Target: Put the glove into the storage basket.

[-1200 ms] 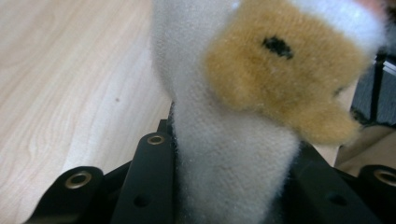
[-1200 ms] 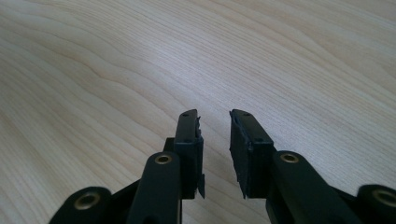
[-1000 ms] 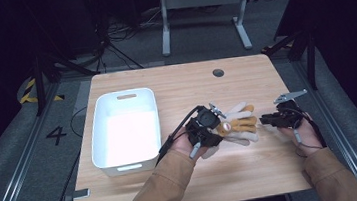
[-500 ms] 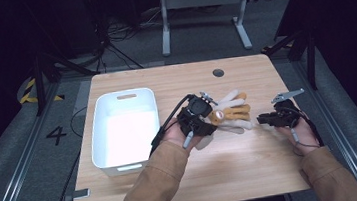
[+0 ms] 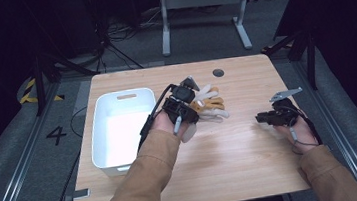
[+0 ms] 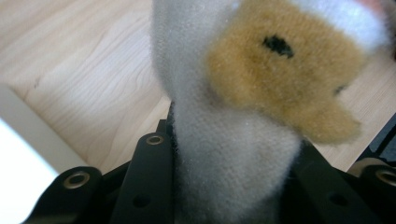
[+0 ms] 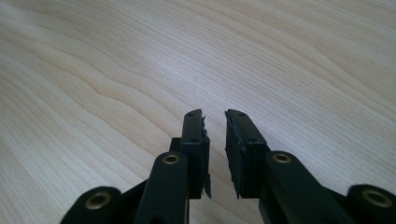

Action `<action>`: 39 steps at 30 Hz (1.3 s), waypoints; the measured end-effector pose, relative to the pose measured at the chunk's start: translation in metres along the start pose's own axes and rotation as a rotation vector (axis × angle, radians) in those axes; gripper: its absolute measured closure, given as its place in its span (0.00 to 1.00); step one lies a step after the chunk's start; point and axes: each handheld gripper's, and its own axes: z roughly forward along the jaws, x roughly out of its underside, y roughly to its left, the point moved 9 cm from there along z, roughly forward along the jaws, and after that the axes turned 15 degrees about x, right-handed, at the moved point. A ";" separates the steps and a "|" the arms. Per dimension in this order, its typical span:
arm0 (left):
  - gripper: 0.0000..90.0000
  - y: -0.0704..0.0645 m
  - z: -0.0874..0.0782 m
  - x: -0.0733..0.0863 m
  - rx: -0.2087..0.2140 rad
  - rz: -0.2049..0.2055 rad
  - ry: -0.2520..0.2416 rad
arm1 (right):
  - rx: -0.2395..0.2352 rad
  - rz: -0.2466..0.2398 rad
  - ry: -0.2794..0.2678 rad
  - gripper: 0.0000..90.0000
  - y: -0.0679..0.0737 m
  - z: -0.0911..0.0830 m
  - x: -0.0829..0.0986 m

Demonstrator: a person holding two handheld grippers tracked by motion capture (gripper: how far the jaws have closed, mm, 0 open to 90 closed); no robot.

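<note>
The soft plush toy of grey-white and tan-orange fur (image 5: 206,107) sits just right of the high view's centre, held off the pale wooden tabletop (image 5: 232,155). Its long axis runs roughly left to right across the frame, the pale limbs fanning out toward the right edge. In the left gripper view the toy (image 6: 233,154) rises between the two black jaws as a thick grey-white column, with a blurred tan patch bearing a small dark mark in the upper right. Your left claw (image 5: 183,107) is clenched on that grey part. Your left forearm, in a tan sleeve (image 5: 145,184), comes up from the bottom centre at a slant. The white rectangular plastic bin (image 5: 101,139) lies just left of that hand. Your right claw (image 5: 265,117) rests low over the tabletop at the right, pointing toward the left of the frame, well apart from the toy. Its jaws stand a narrow gap apart, gripping nothing (image 7: 215,140).
</note>
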 end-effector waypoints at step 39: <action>0.78 0.066 -0.071 0.022 -0.045 -0.433 -0.084 | -0.019 0.002 0.024 0.88 -0.003 0.016 -0.008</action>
